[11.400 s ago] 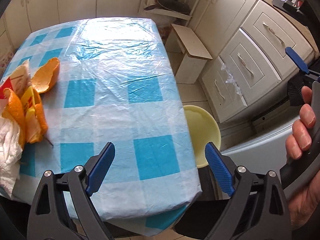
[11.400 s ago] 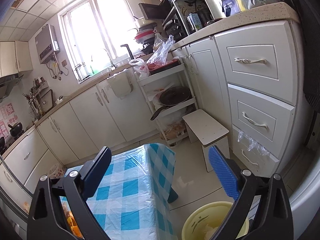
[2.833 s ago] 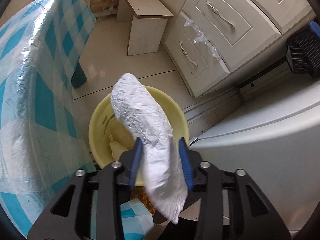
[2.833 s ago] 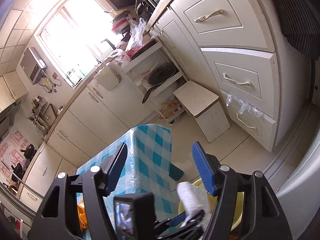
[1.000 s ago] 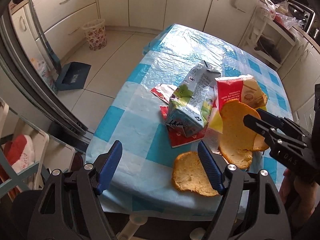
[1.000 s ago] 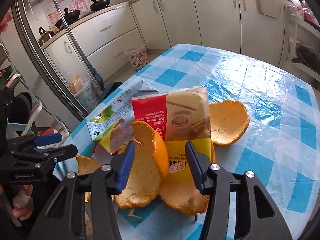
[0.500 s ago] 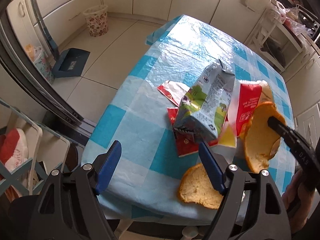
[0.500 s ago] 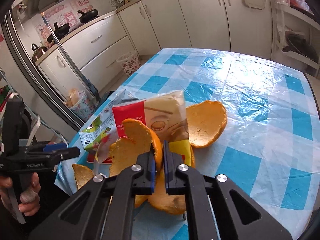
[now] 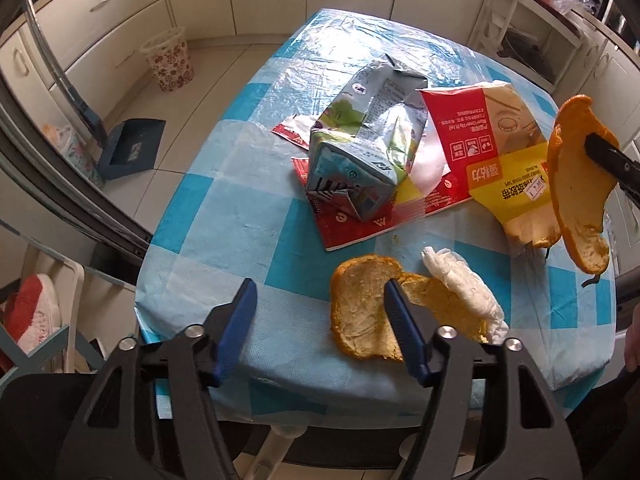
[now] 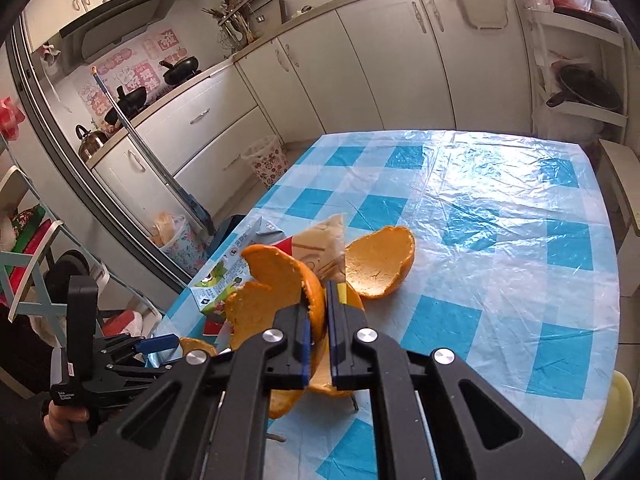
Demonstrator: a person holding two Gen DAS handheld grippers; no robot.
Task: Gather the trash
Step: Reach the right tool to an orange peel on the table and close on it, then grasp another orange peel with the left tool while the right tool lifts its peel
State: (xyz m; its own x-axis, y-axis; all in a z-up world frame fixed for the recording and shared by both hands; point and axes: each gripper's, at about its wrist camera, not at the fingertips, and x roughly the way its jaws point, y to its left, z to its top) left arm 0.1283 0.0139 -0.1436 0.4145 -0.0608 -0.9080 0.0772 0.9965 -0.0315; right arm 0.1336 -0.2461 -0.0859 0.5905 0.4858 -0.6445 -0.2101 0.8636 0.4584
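My right gripper [image 10: 317,332] has its jaws clamped on an orange peel [image 10: 280,280], lifted off the counter [image 9: 248,216]. Left gripper [image 9: 318,308] jaws closing, empty; flat peel [image 9: 364,312] lies just right of them, under the right finger.

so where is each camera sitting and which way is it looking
left wrist: rides the left tongs, looking steeply down at the table's near edge; blue pads closing around the flat peel there, beside a tissue and milk carton.
right wrist: rides the right tongs, looking across the table toward the cabinets; shut on a curled orange peel; a hand holds the other tool.
shared: table, carton, held peel, each other's tongs.
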